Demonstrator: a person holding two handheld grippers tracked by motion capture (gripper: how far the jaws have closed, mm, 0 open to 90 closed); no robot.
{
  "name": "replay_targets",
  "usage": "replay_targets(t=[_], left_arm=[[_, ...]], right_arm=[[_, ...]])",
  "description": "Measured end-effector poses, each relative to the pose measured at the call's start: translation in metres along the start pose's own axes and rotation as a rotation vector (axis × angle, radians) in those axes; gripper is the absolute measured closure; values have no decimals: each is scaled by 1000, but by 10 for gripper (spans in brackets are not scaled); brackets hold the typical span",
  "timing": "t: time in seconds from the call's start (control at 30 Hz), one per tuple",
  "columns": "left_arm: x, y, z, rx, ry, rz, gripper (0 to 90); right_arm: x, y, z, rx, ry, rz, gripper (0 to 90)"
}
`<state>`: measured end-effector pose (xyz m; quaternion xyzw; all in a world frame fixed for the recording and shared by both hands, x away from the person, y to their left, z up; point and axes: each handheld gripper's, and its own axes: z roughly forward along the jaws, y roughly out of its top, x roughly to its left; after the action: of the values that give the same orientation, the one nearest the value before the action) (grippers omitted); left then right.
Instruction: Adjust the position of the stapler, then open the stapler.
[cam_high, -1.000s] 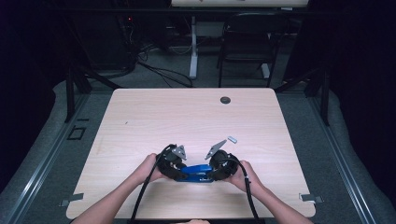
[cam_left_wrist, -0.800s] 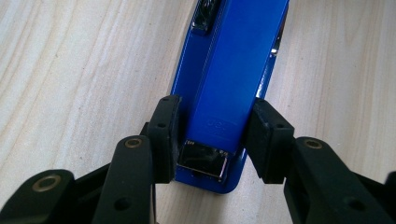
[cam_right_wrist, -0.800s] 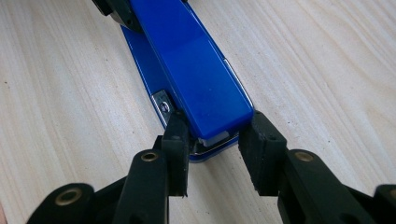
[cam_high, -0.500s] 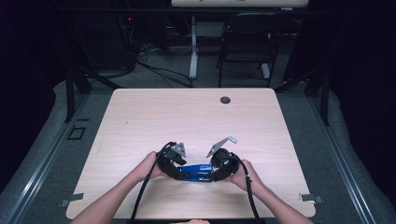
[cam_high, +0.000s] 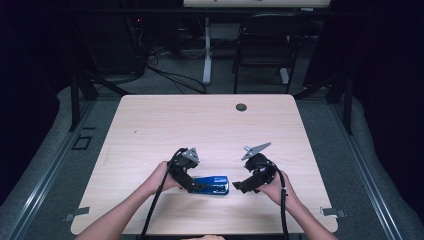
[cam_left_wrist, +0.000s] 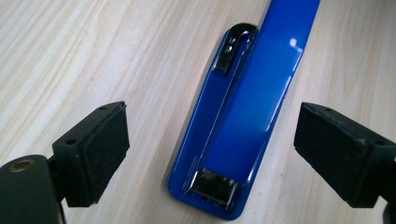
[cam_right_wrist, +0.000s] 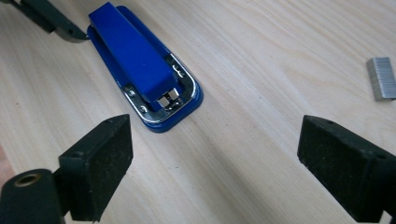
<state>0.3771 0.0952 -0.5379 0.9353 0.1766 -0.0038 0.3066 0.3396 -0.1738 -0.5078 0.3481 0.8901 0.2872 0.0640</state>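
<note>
Left claw: my left gripper (cam_high: 200, 186) hangs over the left end of the stapler (cam_high: 212, 185), jaws spread wide with the blue body between them and clear of both pads (cam_left_wrist: 100, 151). Holding nothing.
Right claw: my right gripper (cam_high: 239, 189) sits just right of the stapler's right end, jaws wide apart, nothing between them but bare table (cam_high: 165, 125). Apart from the stapler, not touching.
Stapler, place: flat on the table near the near edge, about midway across, between my two hands.
Stapler, long axis: runs left to right across the table, roughly along the near edge.
Stapler, heading: in the right gripper view the end nearest my right claw shows a metal piece under the blue top arm (cam_right_wrist: 133, 53); I take it for the stapling mouth, so it points right. Not fully certain.
Staples: a loose strip of staples (cam_right_wrist: 382, 78) lies on the wood apart from the stapler, on the right of the right gripper view.
Step in hand: my guess, both claws stand free of the stapler, so this is either lining up a grasp or a pause between holds.
Next move calls for: closing the left jaws squarely across the narrow body to pin it, then bringing the right claw onto the top arm, or over to the staples.
</note>
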Motion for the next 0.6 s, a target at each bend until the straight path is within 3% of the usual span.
replay_targets(t=[0.1,0.23,0.47,0.6], left_arm=[[-2,2,2,-3,4,-5,111],[-7,7,4,-9,-5,19,104],[-12,13,7,-20,3,34,97],[-16,20,12,-22,-8,59,151]], right_arm=[[-3,-1,0,1,-5,8,88],[-6,-2,2,3,-17,22,83],[0,-2,-1,-3,-30,0,83],[4,-9,1,20,-49,-2,86]])
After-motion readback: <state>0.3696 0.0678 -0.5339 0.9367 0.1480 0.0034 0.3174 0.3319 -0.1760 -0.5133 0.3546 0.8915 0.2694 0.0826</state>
